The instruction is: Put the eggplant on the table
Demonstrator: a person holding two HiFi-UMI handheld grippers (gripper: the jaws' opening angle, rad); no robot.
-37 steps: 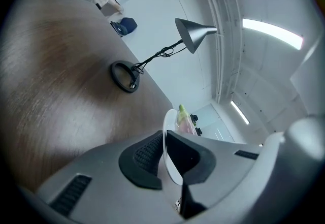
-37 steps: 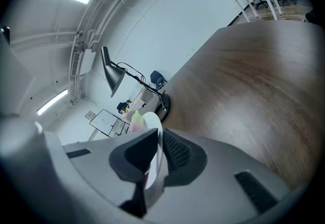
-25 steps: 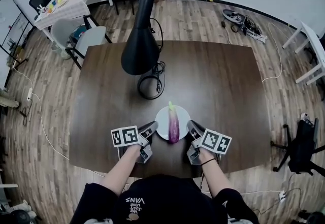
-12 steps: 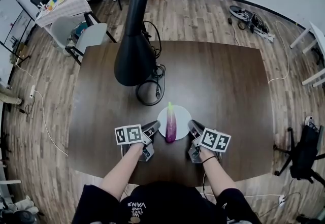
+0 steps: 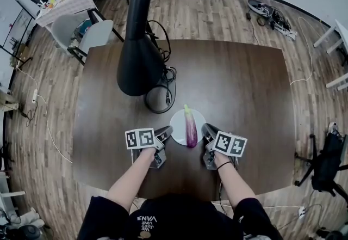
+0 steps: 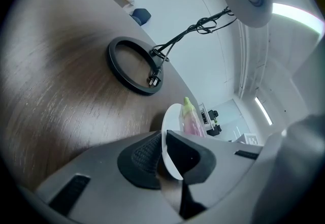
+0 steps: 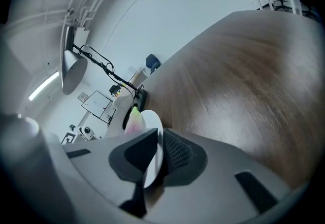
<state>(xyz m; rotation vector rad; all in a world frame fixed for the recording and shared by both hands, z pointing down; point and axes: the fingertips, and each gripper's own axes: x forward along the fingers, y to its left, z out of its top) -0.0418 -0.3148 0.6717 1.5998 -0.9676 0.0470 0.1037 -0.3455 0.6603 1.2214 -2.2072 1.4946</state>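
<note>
A purple eggplant (image 5: 191, 127) with a pale green stem lies on a small white plate (image 5: 178, 124), close over the near part of the dark wooden table (image 5: 239, 92). My left gripper (image 5: 167, 134) is shut on the plate's left rim, and my right gripper (image 5: 208, 131) is shut on its right rim. In the left gripper view the plate (image 6: 170, 131) runs edge-on between the pads, with the eggplant (image 6: 192, 121) behind it. The right gripper view shows the same: the plate (image 7: 152, 136) pinched and the eggplant (image 7: 133, 119) beyond. I cannot tell whether the plate touches the table.
A black lamp shade (image 5: 138, 59) hangs over the table's left middle. Its ring base (image 5: 159, 97) and cable lie just beyond the plate. Chairs (image 5: 89, 37) stand at the far left on the wooden floor, and an office chair (image 5: 326, 162) is at the right.
Both grippers have sunk toward the table with the plate held between them. The eggplant now lies slightly slanted on it.
</note>
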